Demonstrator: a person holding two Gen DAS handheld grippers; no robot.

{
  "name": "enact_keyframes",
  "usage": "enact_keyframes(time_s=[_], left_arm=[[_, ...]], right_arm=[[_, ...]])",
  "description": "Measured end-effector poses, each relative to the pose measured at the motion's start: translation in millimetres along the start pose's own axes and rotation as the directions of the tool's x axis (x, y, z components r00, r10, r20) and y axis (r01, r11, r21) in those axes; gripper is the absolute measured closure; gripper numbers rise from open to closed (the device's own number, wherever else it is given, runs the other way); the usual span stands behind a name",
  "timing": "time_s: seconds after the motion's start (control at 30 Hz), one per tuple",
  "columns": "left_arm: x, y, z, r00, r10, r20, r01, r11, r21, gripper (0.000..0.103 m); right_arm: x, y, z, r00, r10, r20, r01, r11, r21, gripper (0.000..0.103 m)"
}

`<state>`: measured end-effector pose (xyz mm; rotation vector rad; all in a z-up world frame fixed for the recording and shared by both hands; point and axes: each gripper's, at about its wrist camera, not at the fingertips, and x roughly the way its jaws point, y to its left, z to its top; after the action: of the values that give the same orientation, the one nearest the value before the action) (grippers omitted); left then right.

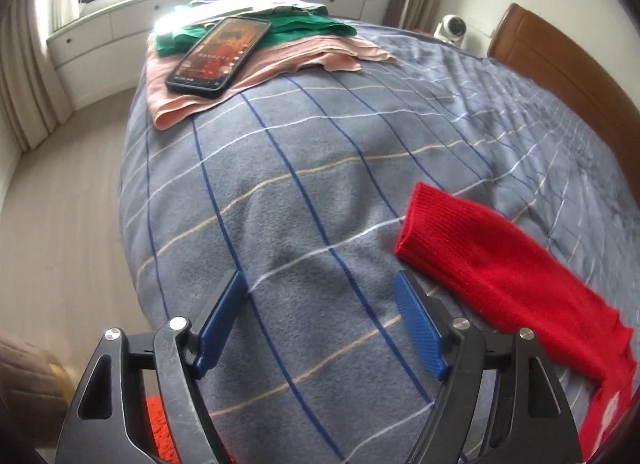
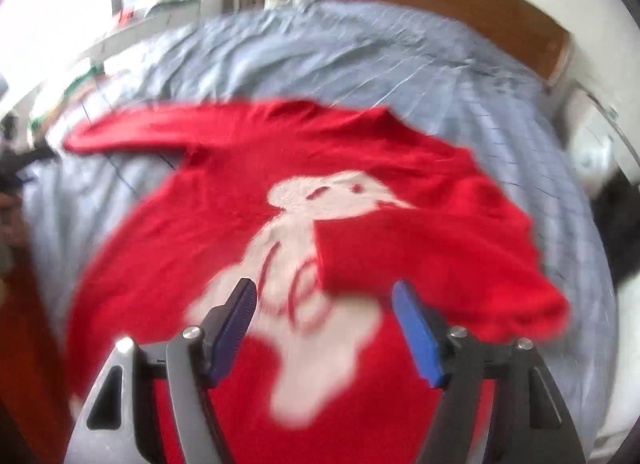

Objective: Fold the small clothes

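Note:
A small red sweater [image 2: 224,232] with a white animal print lies on the grey-blue checked blanket [image 2: 360,59]. Its right sleeve is folded across the front over the print; its left sleeve [image 2: 132,131] lies stretched out to the left. In the left wrist view that sleeve [image 1: 492,264] lies to the right of my left gripper [image 1: 320,284], which is open and empty over the blanket [image 1: 280,203]. My right gripper [image 2: 324,292] is open and empty just above the sweater's lower front. The right wrist view is blurred.
A phone [image 1: 220,51] lies on folded pink [image 1: 280,63] and green [image 1: 304,27] clothes at the bed's far left corner. A wooden headboard [image 1: 568,75] and a small white camera [image 1: 452,29] stand at the far right. Carpet floor [image 1: 60,223] is left of the bed.

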<state>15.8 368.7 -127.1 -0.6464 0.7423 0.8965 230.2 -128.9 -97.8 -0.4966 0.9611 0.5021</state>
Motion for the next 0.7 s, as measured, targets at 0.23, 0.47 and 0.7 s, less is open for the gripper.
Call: enact_keyframes(time_s=[0.23,0.47,0.7], left_arm=[[-5,-5,-6,1.000,0.004,0.008,-0.004,1.000,0.027,0.023],[-5,-17,-13,0.998,0.047,0.030,-0.049,0.996,0.074,0.023],[-5,-25,-18,0.995,0.084,0.044,-0.089,0.990,0.112,0.023]], right_arm=[[-21,-116,-25,0.997,-0.028,0.074,-0.001,0.930,0.368,0.096],[-138,-319,-148,0.925,-0.380,0.016,0.265,0.674,0.689,0.096],[-144,-397,-286,0.943,-0.305,-0.135,0.262,0.426,0.866,0.096]])
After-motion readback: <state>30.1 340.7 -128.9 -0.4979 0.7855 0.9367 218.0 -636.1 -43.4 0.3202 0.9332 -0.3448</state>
